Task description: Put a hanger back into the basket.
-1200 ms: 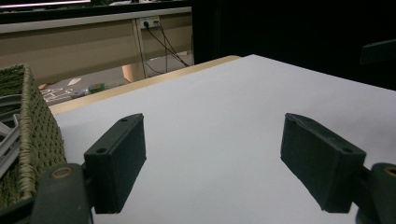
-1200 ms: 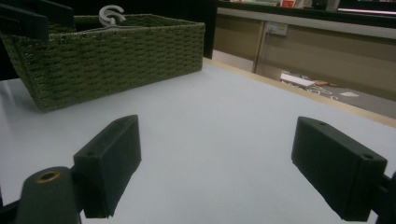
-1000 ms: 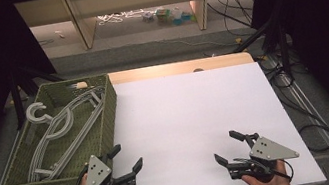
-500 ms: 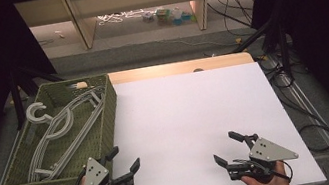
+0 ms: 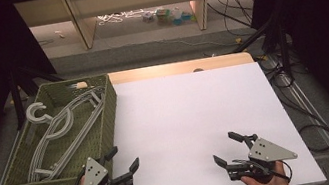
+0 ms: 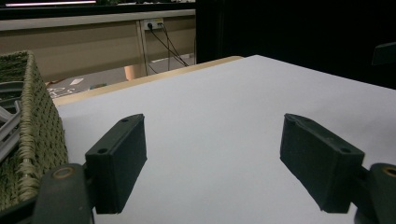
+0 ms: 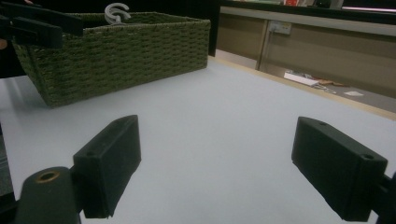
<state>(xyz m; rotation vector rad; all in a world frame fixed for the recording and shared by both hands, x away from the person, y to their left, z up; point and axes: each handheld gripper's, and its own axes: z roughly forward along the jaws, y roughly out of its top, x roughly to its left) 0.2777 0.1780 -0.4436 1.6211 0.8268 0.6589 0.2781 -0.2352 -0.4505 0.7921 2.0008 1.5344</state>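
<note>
A green woven basket (image 5: 108,114) stands on the left of the white table (image 5: 191,113), with several grey clothes hangers (image 5: 59,128) lying in it. At the front edge, by the basket's near right corner, a hand holds my left gripper (image 5: 123,157) open, with nothing between its pads (image 6: 119,161). My right gripper (image 5: 223,147) is held low over the table at the front right, also open and holding nothing (image 7: 229,163). From the right gripper view the basket (image 7: 126,51) lies ahead to the left, a hanger hook (image 7: 116,10) poking above its rim.
A wooden strip (image 5: 178,68) runs along the table's far edge. Beyond it are shelving legs, cables and small items on the floor (image 5: 159,14). Metal rails and cables run along the table's right side (image 5: 307,109). The basket wall (image 6: 37,130) is close on the left gripper's left.
</note>
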